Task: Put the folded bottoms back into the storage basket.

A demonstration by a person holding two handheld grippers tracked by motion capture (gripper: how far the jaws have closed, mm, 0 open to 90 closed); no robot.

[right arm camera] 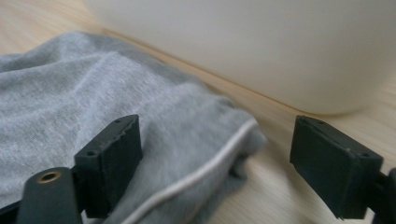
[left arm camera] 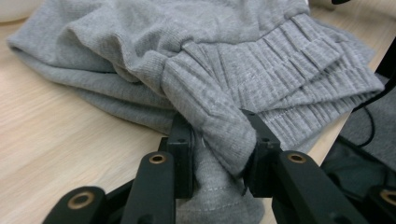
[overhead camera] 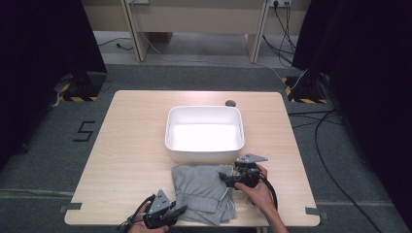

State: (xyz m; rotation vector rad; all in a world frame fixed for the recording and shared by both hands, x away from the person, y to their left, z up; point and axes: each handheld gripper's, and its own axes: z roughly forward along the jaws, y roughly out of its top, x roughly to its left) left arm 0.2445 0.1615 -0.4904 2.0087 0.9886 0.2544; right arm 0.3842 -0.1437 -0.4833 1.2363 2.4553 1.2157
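A folded grey knit garment point(overhead camera: 201, 191) with a ribbed elastic band lies at the table's near edge, just in front of a white plastic tub point(overhead camera: 204, 156). My left gripper point(overhead camera: 182, 209) comes at it from the near left. In the left gripper view the garment point(left arm camera: 233, 60) has a bunched fold of its band pinched between the pads of my left gripper point(left arm camera: 217, 140). My right gripper point(overhead camera: 224, 177) is at the garment's right side, beside the tub. Its jaws point(right arm camera: 219, 168) stand wide open around a corner of the garment point(right arm camera: 177, 121) without pressing it.
The tub's white wall point(right arm camera: 261, 42) rises close behind the right gripper. A small dark round object point(overhead camera: 230, 103) sits at the table's far edge. Bare wooden tabletop point(overhead camera: 126, 145) spreads to the left of the tub. Cables run across the floor on the right.
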